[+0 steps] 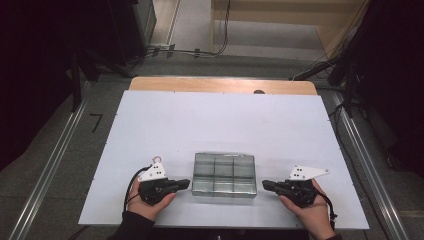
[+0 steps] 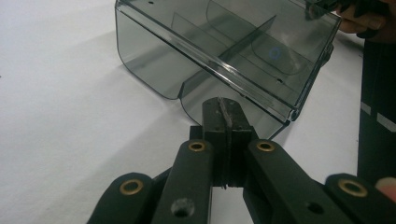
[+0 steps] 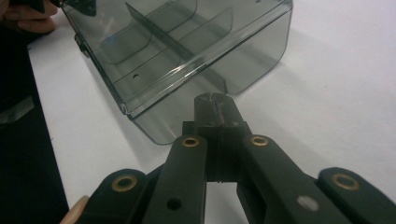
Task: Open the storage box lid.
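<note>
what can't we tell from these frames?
- High view: contents of the clear box, too small, glare on its dividers.
- Left gripper view: box's far end, cut off by the top edge.
- Either gripper view: whether the shut left gripper or right gripper touches the box wall.

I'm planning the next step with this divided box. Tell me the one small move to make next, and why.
Probably open both sets of jaws first. The left gripper and right gripper sit shut, empty, at opposite ends of the clear divided box on the white table. Shut jaws cannot take the box's thin walls, so opening them looks like the sensible first move.
</note>
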### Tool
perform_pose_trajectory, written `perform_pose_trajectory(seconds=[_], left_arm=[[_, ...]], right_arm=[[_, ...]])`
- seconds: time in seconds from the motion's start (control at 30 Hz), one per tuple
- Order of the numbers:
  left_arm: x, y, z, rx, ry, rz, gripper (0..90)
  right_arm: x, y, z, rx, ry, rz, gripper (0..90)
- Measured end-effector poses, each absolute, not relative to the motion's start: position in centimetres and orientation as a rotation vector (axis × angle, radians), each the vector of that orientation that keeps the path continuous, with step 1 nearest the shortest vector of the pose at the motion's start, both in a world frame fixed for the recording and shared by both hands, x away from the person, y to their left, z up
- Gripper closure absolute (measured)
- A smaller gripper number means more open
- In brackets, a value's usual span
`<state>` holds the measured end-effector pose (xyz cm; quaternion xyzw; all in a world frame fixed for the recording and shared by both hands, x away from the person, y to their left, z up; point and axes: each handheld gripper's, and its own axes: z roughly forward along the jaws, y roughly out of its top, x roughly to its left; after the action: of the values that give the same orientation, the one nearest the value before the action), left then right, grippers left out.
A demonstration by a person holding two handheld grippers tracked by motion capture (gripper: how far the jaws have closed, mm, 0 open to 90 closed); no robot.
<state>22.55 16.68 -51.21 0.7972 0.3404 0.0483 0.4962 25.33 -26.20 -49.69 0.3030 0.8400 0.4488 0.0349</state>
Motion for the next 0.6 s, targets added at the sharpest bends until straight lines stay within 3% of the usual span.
perform_pose_trajectory(seconds=[0.6], left_arm=[[22.4,16.3,-51.3,1.942,0.791,0.086,90.0]], right_arm=[[24.9,-25.1,-50.1,0.801,2.687,1.365,88.3]])
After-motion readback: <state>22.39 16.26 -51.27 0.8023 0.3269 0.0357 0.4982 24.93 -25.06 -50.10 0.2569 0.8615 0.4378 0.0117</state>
